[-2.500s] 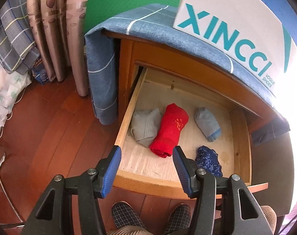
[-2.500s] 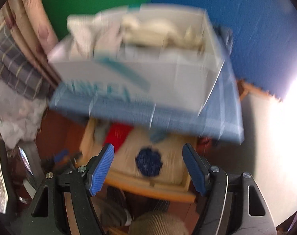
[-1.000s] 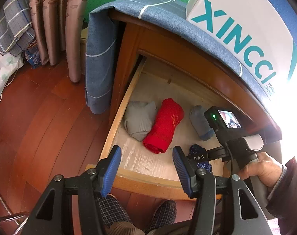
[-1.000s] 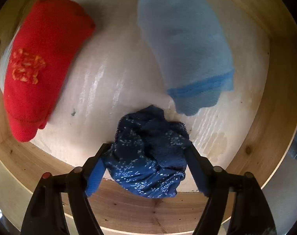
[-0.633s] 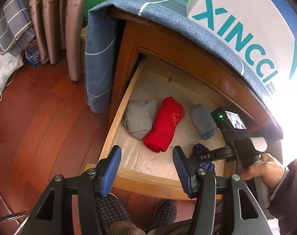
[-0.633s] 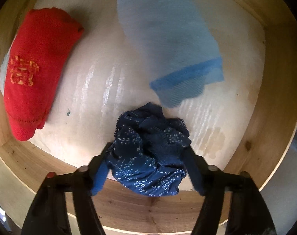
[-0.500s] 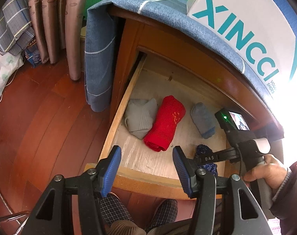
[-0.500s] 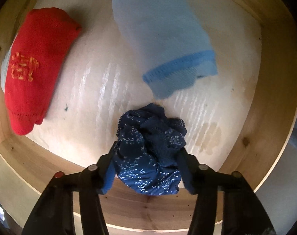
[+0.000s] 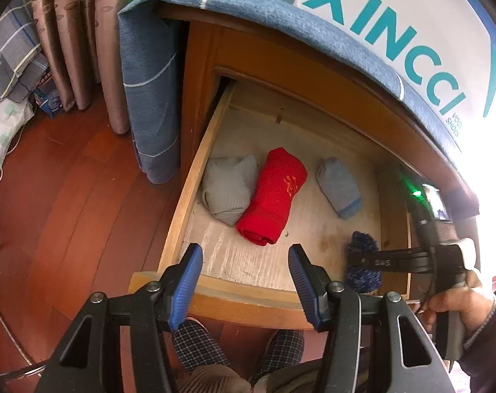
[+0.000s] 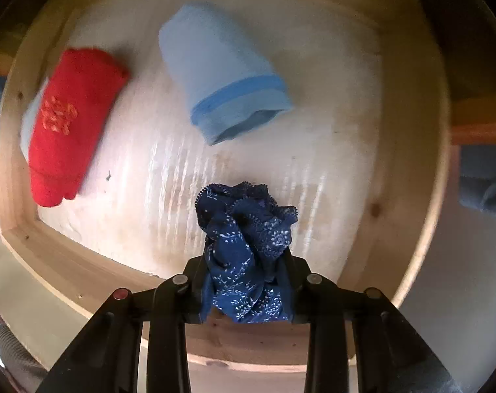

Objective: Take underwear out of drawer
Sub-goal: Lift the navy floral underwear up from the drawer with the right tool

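Note:
The open wooden drawer [image 9: 189, 190] holds several rolled garments. The dark blue patterned underwear [image 10: 248, 245] is bunched between the fingers of my right gripper [image 10: 246, 262], which points straight down over the drawer's front right part. Its jaws are closing tight and the pads press the cloth. In the left wrist view the same underwear [image 9: 362, 245] hangs in the right gripper [image 9: 359, 262], held by a person's hand [image 9: 454, 298]. My left gripper [image 9: 244, 275] stands open and empty in front of the drawer's front edge.
A grey roll [image 9: 228, 190], a red roll [image 9: 272, 196] and a light blue roll [image 9: 339, 191] lie on the drawer floor. A blue cloth [image 9: 150, 98] drapes the cabinet under a white box [image 9: 395, 32]. Checked slippers [image 9: 195, 340] stand below.
The right gripper's jaws closed on the dark blue underwear and carried it toward the drawer's front right, slightly up. The left gripper stayed put.

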A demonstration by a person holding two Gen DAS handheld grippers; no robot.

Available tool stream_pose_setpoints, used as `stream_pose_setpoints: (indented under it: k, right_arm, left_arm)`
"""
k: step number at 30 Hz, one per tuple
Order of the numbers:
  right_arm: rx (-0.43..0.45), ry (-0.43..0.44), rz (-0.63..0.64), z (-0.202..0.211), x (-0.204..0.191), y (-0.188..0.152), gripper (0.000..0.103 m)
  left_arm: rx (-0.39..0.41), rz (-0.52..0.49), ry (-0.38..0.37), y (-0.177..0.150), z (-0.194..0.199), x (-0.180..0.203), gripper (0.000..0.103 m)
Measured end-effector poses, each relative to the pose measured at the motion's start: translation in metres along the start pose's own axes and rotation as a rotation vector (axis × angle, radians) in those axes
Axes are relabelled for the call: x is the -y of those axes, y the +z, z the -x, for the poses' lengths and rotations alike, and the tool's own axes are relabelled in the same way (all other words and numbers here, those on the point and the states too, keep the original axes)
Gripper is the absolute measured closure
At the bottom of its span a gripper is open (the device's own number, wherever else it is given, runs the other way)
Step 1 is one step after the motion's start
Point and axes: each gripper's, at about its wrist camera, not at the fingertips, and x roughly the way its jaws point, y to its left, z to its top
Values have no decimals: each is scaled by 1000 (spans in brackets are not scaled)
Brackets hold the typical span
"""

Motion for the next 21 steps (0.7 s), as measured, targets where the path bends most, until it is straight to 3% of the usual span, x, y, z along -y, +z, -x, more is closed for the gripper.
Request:
stream_pose_setpoints:
  k: [12,17,21]
  right_arm:
    - [202,113,-79,61,26,-37,73]
    - [307,138,-120,85,47,-51,73]
    - [358,184,-169,101,59,-69,73]
  left_arm:
    - [-28,-59,-8,0,-2,6,47]
    - [-48,-122,-36,6,-6,15,47]
    - [-48,-208,-2,18,-14,30,47]
